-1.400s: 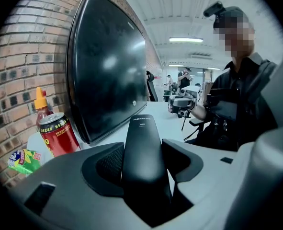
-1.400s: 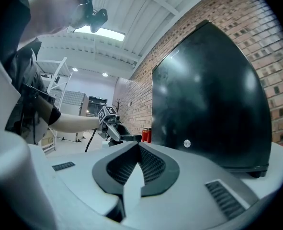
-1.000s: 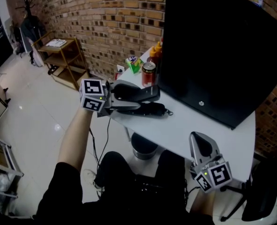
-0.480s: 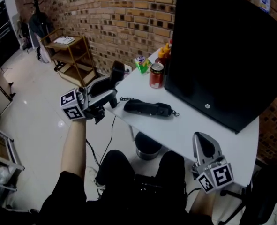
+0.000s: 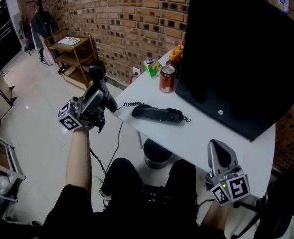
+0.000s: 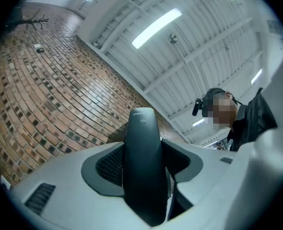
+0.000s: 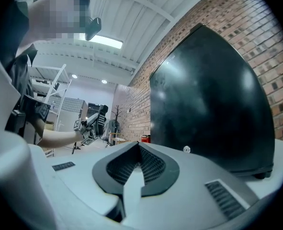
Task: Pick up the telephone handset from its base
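The black telephone handset is clamped between the jaws of my left gripper, held in the air left of the white table and tilted upward. In the left gripper view the handset rises between both pads toward the ceiling. The black phone base lies flat on the table's left end, its coiled cord trailing off to the left. My right gripper rests at the table's front edge, jaws together and holding nothing; in its own view the right gripper points level at the monitor.
A large black monitor fills the back of the table. A red can, sauce bottles and a green box stand by the brick wall. A wooden shelf cart stands on the floor at left.
My left gripper has carried the handset off the base, leftward past the table edge, and tipped it upward. The base stays on the table. The right gripper has not moved.
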A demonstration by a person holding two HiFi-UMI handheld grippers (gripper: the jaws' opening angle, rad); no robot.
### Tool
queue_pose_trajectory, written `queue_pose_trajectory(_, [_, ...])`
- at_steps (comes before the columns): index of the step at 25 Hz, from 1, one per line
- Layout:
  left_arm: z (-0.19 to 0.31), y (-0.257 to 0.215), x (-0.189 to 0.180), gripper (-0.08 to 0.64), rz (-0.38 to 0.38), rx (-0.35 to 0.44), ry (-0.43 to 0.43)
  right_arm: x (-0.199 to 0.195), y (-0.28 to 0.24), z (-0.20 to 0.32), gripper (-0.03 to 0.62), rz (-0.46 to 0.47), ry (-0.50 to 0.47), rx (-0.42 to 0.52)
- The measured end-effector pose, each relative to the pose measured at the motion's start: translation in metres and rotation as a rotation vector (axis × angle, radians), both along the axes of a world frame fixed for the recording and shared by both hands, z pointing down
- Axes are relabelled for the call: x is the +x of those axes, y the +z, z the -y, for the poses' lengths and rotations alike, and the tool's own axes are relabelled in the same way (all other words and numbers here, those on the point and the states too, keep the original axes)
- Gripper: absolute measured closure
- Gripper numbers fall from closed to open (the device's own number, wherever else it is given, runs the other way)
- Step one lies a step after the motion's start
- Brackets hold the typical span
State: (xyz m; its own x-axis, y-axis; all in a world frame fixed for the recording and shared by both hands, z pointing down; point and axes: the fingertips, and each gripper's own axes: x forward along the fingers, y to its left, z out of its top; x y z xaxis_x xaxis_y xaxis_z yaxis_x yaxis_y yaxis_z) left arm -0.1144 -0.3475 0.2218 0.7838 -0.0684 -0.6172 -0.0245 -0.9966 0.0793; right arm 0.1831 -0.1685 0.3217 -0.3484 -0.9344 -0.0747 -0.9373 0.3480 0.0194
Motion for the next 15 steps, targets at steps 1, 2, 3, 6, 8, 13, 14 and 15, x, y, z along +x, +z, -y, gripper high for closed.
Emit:
queue_pose_trajectory(1, [0.000,0.003,-0.002,0.305,-0.014,-0.009,0.003,0.001,0.000,-0.001,0.583,0.000,0.002,0.001])
queue_pose_trajectory(2, [0.000,0.006,-0.003,0.305,-0.019,-0.014,0.005,0.003,-0.001,-0.001,0.583,0.000,0.004,0.002])
queue_pose_trajectory(3, [-0.001,0.008,-0.003,0.305,-0.020,-0.016,0.008,0.004,-0.001,-0.002,0.583,-0.001,0.007,0.003])
queue_pose_trajectory(6, [-0.009,0.012,-0.002,0.305,-0.027,-0.007,0.046,0.008,-0.003,-0.004,0.583,0.003,0.017,0.011])
queue_pose_trajectory(8, [-0.016,0.012,0.000,0.305,-0.036,0.000,0.080,0.011,-0.005,-0.004,0.583,0.013,0.018,0.015])
queue_pose_trajectory(13, [-0.017,0.016,0.005,0.305,-0.004,0.005,0.093,0.015,-0.012,-0.002,0.583,0.068,0.022,0.029])
queue_pose_trajectory(14, [-0.017,0.016,0.006,0.305,0.004,0.004,0.092,0.016,-0.013,-0.003,0.583,0.073,0.026,0.035])
queue_pose_trajectory(15, [-0.017,0.016,0.007,0.305,0.009,0.003,0.091,0.016,-0.014,-0.003,0.584,0.075,0.029,0.040])
